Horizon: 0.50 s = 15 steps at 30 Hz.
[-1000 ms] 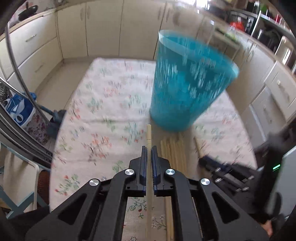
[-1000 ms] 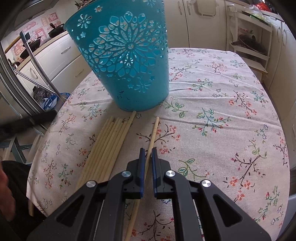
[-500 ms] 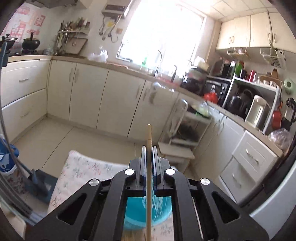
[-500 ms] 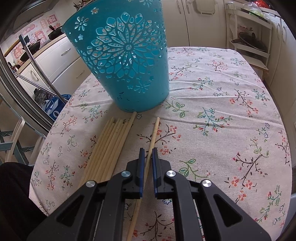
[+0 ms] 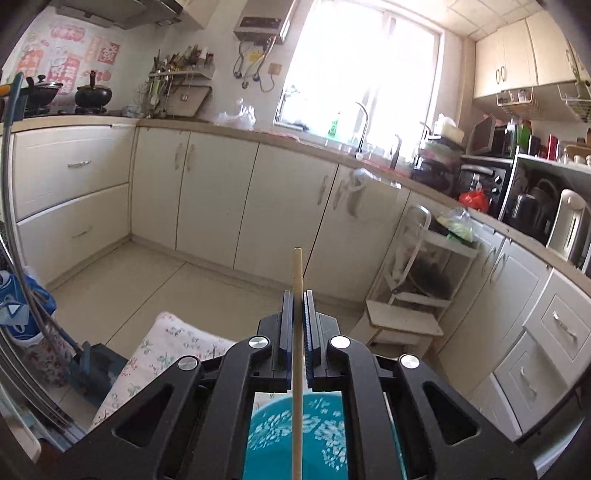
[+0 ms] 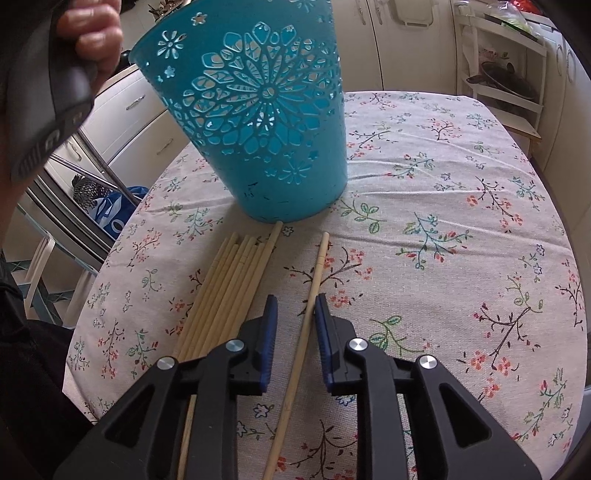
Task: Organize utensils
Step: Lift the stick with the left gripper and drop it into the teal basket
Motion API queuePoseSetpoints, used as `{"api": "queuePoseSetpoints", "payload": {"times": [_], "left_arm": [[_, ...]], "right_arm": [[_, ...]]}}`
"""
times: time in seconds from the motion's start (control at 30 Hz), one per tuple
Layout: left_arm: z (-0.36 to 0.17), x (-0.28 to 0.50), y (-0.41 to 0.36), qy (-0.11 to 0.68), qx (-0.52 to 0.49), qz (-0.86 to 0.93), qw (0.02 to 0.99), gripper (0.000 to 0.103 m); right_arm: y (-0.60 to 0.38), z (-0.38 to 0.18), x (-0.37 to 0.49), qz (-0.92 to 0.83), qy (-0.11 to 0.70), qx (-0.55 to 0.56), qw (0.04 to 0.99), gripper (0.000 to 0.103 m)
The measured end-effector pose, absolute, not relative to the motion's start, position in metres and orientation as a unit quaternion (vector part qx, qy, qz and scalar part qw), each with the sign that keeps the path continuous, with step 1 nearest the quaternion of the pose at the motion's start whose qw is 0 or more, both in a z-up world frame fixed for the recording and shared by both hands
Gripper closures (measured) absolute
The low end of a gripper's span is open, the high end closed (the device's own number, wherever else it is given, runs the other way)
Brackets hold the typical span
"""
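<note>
A teal cut-out basket (image 6: 258,122) stands on the floral tablecloth (image 6: 443,221). In the left wrist view my left gripper (image 5: 298,295) is shut on a wooden chopstick (image 5: 296,269) and hangs over the basket's open mouth (image 5: 325,435). The stick runs down toward the basket. In the right wrist view my right gripper (image 6: 296,301) is low over the cloth and its jaws are opening. A single chopstick (image 6: 319,266) lies between them, close to the right pad and not pressed. A bundle of several chopsticks (image 6: 229,291) lies just to its left.
A person's hand (image 6: 92,33) on the other gripper's handle shows at the top left, beside the basket rim. A chair (image 6: 44,266) and a blue bag (image 6: 110,210) stand off the table's left edge. Kitchen cabinets (image 5: 207,199) and a white step stool (image 5: 406,317) lie beyond.
My left gripper rose with its chopstick from the table to above the basket, tilting up toward the kitchen. The right gripper's jaws widened around the single chopstick. A hand came into the right view.
</note>
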<state>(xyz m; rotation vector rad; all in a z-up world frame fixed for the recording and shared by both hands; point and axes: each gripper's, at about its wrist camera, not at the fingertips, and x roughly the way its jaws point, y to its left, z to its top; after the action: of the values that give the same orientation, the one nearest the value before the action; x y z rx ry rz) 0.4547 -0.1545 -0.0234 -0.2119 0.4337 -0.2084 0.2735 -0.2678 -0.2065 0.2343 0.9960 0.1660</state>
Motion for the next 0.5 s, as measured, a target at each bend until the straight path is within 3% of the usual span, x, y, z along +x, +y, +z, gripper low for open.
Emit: {"api": "queuePoseSetpoints", "payload": {"times": [0.3,0.37,0.43,0.5], "left_arm": [[-0.062,0.438,-0.145,0.264,-0.070,-0.095,0.957,0.094],[-0.065,0.434,-0.141,0.283,-0.059,-0.098,0.952,0.083],[-0.064,0.426,-0.135,0.289,-0.053,-0.097,0.951,0.055],[-0.059,0.414,-0.126,0.287,-0.047,-0.092,0.952,0.038]], "right_arm": [[-0.266,-0.206,0.271,0.076,0.471,0.102,0.873,0.080],[-0.266,-0.206,0.271,0.076,0.471,0.101,0.873,0.080],[-0.267,-0.206,0.270,0.077,0.471,0.103,0.873,0.080],[-0.270,-0.206,0.269,0.079,0.471,0.110,0.872,0.080]]}}
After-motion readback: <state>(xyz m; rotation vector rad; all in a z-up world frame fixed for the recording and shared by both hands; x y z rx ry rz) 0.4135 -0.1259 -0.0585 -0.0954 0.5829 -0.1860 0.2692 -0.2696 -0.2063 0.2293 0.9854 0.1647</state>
